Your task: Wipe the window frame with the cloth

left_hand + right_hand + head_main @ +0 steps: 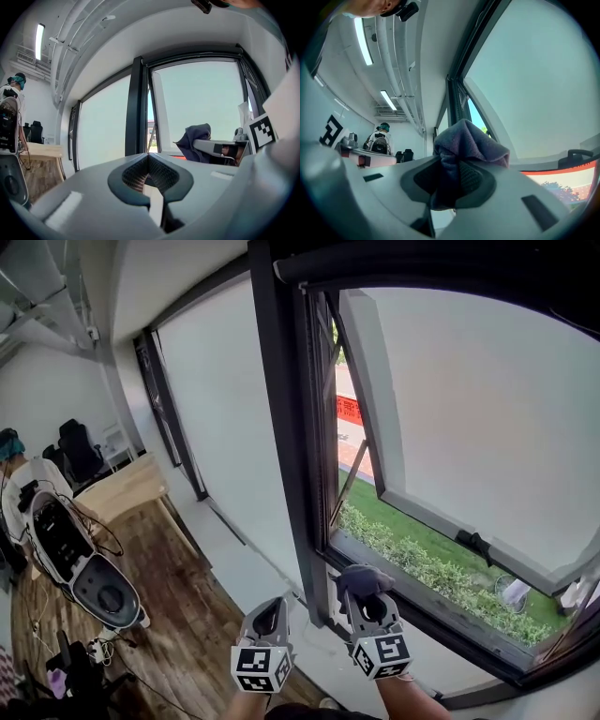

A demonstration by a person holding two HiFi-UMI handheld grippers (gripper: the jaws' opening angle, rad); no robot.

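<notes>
Wood floor and a long glass wall fill the room; the dark window frame (pixel 283 446) has its sash swung open; right gripper (pixel 367 594) is clamped on the bunched purple cloth (pixel 361 576), up near the frame's lower corner; left gripper (pixel 269 620) hangs beside it, jaws together on nothing; only 1 fold looks pinched, so a hard drag could tug the cloth free and out the opening.

Cloth (pixel 362 575) in right hand-held gripper (pixel 367 596) near lower corner of window frame (pixel 281 427), left hand-held gripper (pixel 271 609) just left, person (pixel 21 486) far left
</notes>
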